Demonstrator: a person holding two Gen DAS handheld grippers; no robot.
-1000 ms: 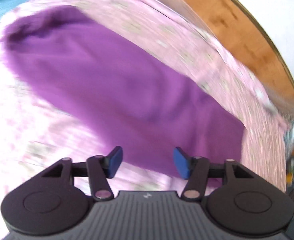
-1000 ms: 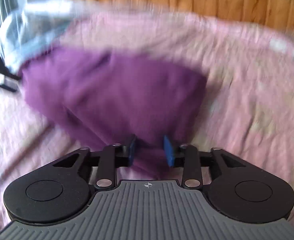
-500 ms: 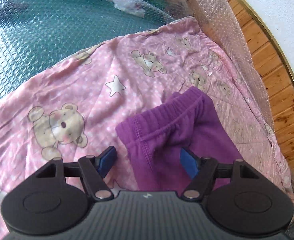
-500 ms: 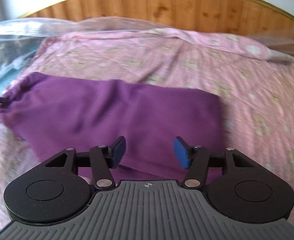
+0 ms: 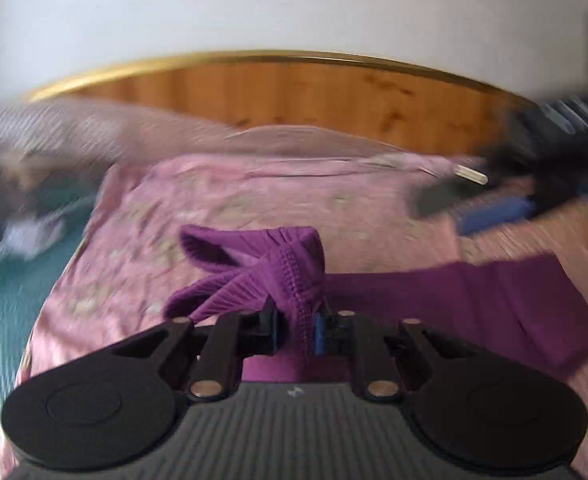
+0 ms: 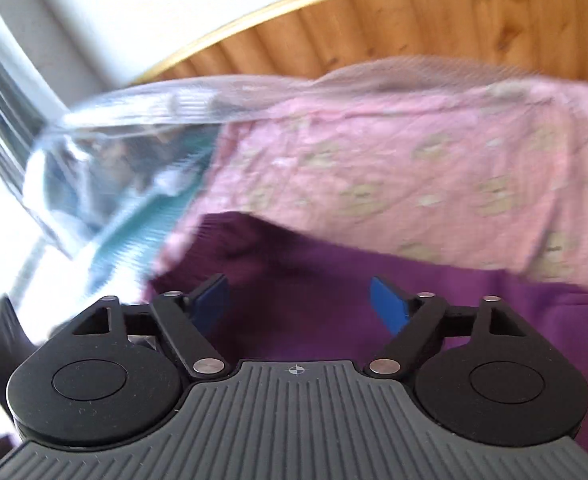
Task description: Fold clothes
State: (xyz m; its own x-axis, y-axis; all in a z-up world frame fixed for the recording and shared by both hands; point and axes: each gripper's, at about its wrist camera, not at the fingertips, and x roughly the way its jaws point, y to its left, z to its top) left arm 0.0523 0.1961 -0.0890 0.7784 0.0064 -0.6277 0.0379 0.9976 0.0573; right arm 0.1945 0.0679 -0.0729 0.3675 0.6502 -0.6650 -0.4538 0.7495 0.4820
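On the pink sheet (image 5: pixel 254 200) lie the purple trousers (image 5: pixel 473 300). The left gripper (image 5: pixel 295 330) is closed on their gathered waistband, lifted. The right gripper (image 6: pixel 299 306) hovers wide apart above the cloth, holding nothing. Behind: clear plastic wrap (image 6: pixel 134 120), then the wooden headboard (image 5: pixel 313 96) against the wall.

Your left gripper (image 5: pixel 297 330) has a ribbed grey body with a small pale mark at its far edge, two round black discs, black linkage arms with silver rivets, and blue-padded fingers (image 5: pixel 318 332). Your right gripper (image 6: pixel 299 302) matches it: grey ribbed body bearing a crosshair mark, black discs, silver rivets, blue fingers (image 6: pixel 389 306).
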